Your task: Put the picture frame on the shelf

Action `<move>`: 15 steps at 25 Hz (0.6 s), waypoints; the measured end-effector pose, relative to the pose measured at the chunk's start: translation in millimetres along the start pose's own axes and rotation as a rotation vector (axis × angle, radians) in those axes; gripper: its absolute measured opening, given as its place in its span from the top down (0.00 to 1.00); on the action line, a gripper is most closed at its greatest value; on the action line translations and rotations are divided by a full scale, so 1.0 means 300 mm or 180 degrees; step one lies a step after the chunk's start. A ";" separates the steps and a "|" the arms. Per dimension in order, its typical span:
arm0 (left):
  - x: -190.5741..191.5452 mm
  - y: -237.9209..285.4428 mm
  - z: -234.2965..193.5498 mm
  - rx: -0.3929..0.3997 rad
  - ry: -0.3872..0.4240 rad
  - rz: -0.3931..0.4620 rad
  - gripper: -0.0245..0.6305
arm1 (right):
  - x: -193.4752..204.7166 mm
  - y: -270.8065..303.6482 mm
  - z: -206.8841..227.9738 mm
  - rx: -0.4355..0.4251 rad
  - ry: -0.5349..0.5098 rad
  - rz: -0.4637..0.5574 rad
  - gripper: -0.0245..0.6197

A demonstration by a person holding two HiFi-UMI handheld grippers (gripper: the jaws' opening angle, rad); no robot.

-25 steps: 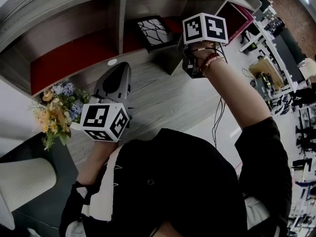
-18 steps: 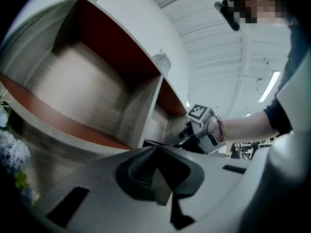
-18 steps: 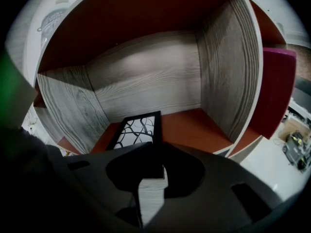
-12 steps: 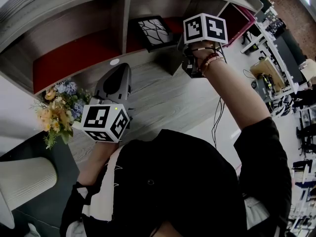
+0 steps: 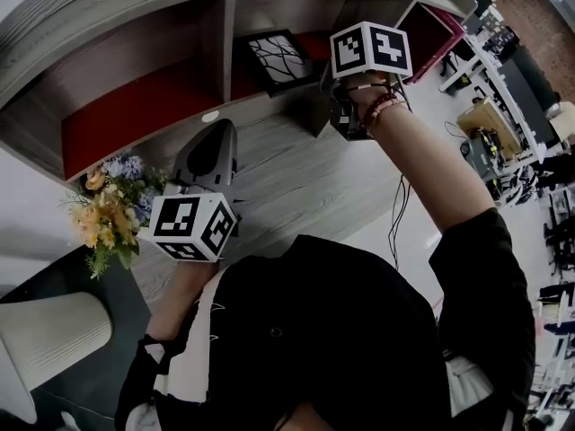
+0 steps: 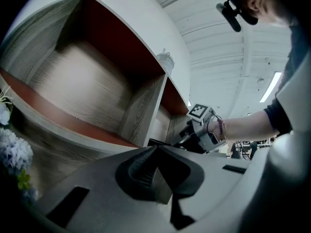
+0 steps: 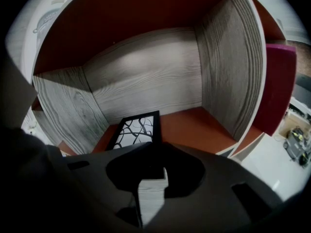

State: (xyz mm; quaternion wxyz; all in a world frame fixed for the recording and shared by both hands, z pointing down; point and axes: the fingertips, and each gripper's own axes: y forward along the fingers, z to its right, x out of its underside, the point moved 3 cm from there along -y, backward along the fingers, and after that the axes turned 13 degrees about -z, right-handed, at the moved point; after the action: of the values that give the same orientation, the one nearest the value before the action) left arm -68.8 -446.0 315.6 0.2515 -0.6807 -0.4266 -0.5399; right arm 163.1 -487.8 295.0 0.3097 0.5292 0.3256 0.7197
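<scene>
Placement appears effected: the black rectangular picture frame with a white branch-pattern print [image 7: 137,130] sits on the red floor of the middle compartment [image 7: 194,123] of the grey wood-grain shelf [image 5: 108,16], close to that compartment's left partition. Whether it lies flat or leans back cannot be determined. The right tongs [image 7: 154,149] stand spread, angled down into the compartment with the frame's near edge just at their tips; no clamping on it is evident. The left tongs [image 6: 156,152] are pressed together on nothing, held over the grey wood-grain desk [image 5: 296,182], well apart from the frame. Step in hand, by assessment: release and withdrawal. Recommended practice — draw the right tongs straight back along their own line, spread, so that neither tip catches the near edge and drags or tips the frame. Contents: the middle compartment holds the frame alone; the left compartment [image 5: 126,106] shows only its red floor; the right compartment [image 5: 440,25] — lined dark red — is seen only in part.
</scene>
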 end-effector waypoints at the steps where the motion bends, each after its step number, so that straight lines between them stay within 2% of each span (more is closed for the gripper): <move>1: -0.001 0.001 0.000 0.0007 0.0001 -0.0001 0.94 | -0.001 0.000 -0.001 0.0000 0.0003 0.0000 0.84; 15: 0.009 0.000 -0.006 -0.0003 0.0004 -0.0016 0.94 | -0.003 0.018 0.005 -0.0081 0.0048 0.0099 0.83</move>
State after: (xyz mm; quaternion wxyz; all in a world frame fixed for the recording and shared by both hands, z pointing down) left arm -69.5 -446.5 318.8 0.2501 -0.6794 -0.4280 -0.5411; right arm 164.3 -491.6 299.2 0.3028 0.5248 0.3105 0.7325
